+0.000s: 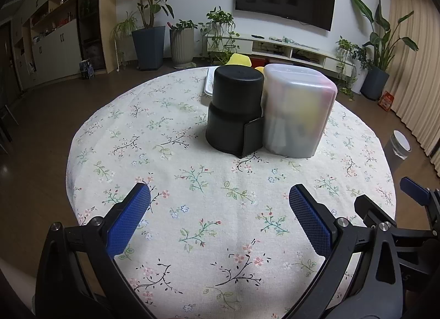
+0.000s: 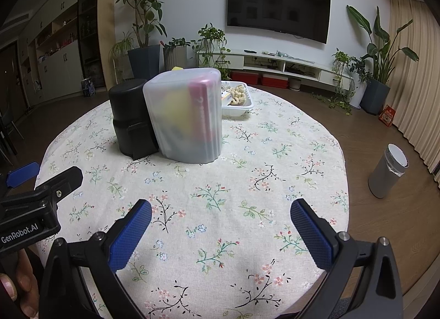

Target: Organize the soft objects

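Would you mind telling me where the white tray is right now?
In the right wrist view, the white tray sits on the far part of the table, just behind and right of the translucent container, which stands beside the black container.

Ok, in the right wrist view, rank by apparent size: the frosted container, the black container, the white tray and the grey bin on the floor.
1. Frosted container
2. Black container
3. Grey bin
4. White tray, though it is farthest and partly hidden, so unsure.

Floral tablecloth (image 1: 192, 181), black canister (image 1: 233, 109), frosted container (image 1: 297, 115)
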Motion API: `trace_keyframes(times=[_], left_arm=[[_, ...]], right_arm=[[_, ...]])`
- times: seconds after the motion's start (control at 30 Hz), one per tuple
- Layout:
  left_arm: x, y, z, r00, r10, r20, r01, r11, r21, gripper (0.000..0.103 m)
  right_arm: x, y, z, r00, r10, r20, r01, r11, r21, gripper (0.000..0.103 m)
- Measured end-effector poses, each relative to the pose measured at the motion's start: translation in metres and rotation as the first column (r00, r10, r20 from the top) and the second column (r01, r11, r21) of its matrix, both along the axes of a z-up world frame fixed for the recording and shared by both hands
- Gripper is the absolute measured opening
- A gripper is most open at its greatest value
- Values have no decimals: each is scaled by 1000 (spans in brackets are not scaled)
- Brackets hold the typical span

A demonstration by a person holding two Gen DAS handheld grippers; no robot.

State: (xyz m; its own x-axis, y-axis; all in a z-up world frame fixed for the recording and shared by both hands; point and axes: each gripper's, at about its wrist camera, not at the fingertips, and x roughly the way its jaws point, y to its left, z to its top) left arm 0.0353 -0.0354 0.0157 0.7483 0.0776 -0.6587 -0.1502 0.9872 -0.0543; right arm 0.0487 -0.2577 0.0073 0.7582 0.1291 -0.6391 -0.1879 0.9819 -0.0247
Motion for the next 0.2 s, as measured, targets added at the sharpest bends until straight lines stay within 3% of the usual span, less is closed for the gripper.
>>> trace_keyframes(times=[0.2], left_arm=[[2,1,-1,1000,3,-8,-3,1000,-2,103]], right_arm=[[0,1,-1,1000,1,-2,-1,1000,0,103]])
